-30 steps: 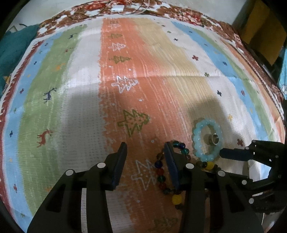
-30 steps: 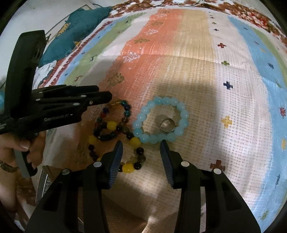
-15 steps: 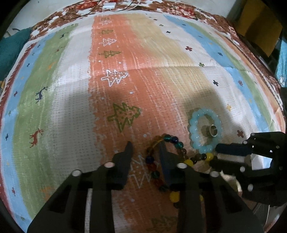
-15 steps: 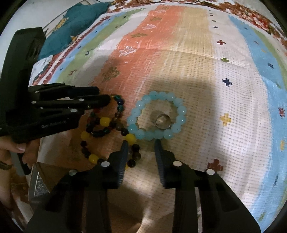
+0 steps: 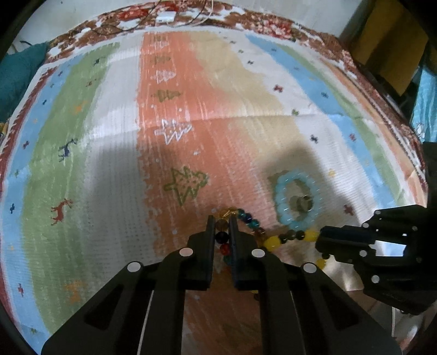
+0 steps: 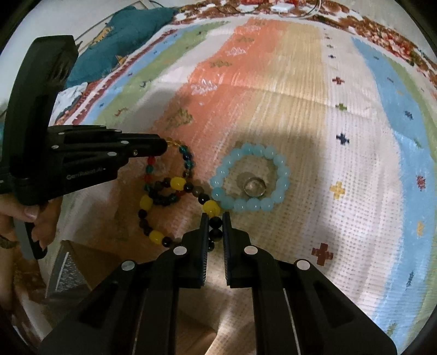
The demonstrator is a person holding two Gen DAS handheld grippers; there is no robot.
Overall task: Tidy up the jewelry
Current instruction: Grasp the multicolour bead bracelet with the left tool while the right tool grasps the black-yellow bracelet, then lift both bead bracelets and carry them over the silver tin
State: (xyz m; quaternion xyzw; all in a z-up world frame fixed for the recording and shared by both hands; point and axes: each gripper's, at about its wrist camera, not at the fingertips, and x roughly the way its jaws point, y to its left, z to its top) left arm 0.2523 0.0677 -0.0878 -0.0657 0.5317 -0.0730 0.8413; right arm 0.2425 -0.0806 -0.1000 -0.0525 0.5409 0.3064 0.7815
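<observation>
A string of multicoloured beads (image 5: 271, 241) (image 6: 177, 183) with yellow, dark, red and teal beads lies looped on the striped patterned blanket (image 5: 218, 131). My left gripper (image 5: 220, 221) (image 6: 164, 146) has its jaws closing on the string's far loop, and beads sit pinched between the pads. My right gripper (image 6: 214, 218) (image 5: 322, 237) has its jaws closing on dark beads near a yellow one at the string's near end. Just to the right lies a pale blue bead bracelet (image 5: 278, 196) (image 6: 284, 172). A metal ring (image 5: 301, 203) (image 6: 255, 187) rests inside it, untouched.
A teal cloth (image 6: 131, 41) lies at the blanket's far left corner. A white plug with cables (image 5: 165, 16) is at the far edge. A brown cardboard box (image 6: 79, 259) sits near left, beside the hand (image 6: 27, 215) that holds the left gripper. Dark furniture (image 5: 387, 49) stands at right.
Both grippers went from open to shut. The left one closed on the far loop of the multicoloured bead string, the right one on its near end. The blue bracelet and ring stayed put.
</observation>
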